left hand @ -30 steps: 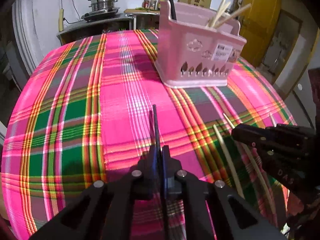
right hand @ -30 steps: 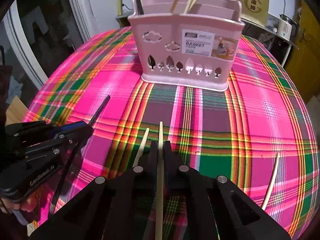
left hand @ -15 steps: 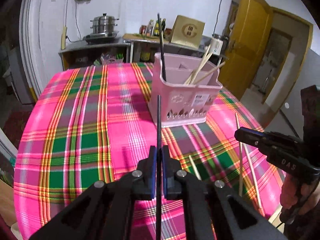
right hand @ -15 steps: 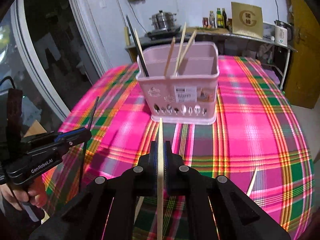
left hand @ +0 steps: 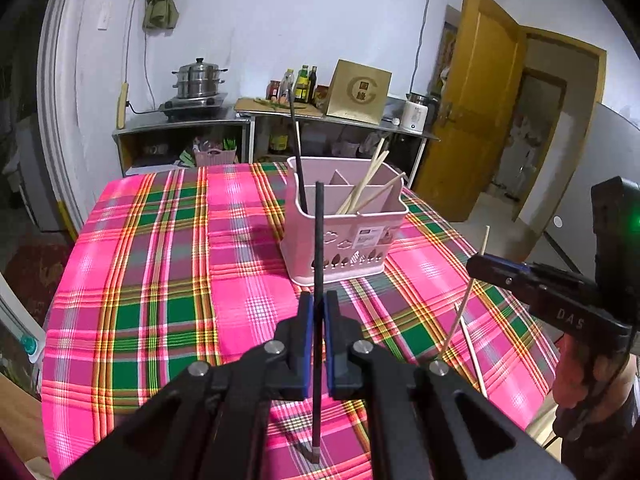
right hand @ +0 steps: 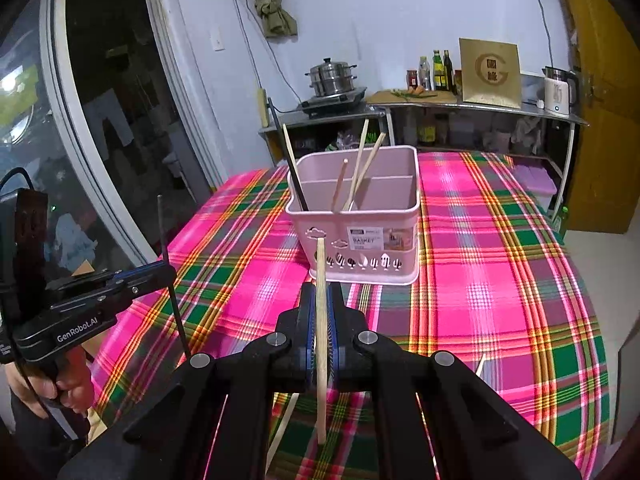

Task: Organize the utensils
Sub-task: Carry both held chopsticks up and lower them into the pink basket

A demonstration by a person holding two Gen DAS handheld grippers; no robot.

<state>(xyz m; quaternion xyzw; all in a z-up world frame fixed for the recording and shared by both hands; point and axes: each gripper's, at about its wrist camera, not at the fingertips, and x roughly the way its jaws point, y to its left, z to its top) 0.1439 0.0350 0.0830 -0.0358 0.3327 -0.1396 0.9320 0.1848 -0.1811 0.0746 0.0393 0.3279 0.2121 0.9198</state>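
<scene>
My left gripper (left hand: pixel 319 312) pinching a slim black chopstick (left hand: pixel 318 248) upright, my right gripper (right hand: pixel 321 300) clamped on a pale wooden chopstick (right hand: pixel 321 320), both above the pink plaid tablecloth (left hand: pixel 168 280), pink plastic divided utensil basket (right hand: pixel 360 236) ahead holding more chopsticks

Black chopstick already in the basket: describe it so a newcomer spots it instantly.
On the plaid tablecloth stands a pink basket. In its left end compartment leans the black chopstick, the only dark stick inside; the others there are pale wood.

We find a home kitchen: steamer pot (left hand: pixel 199 77) on a stove at eleven o'clock, sauce bottles (left hand: pixel 305 84), kettle (left hand: pixel 416 112).
</scene>
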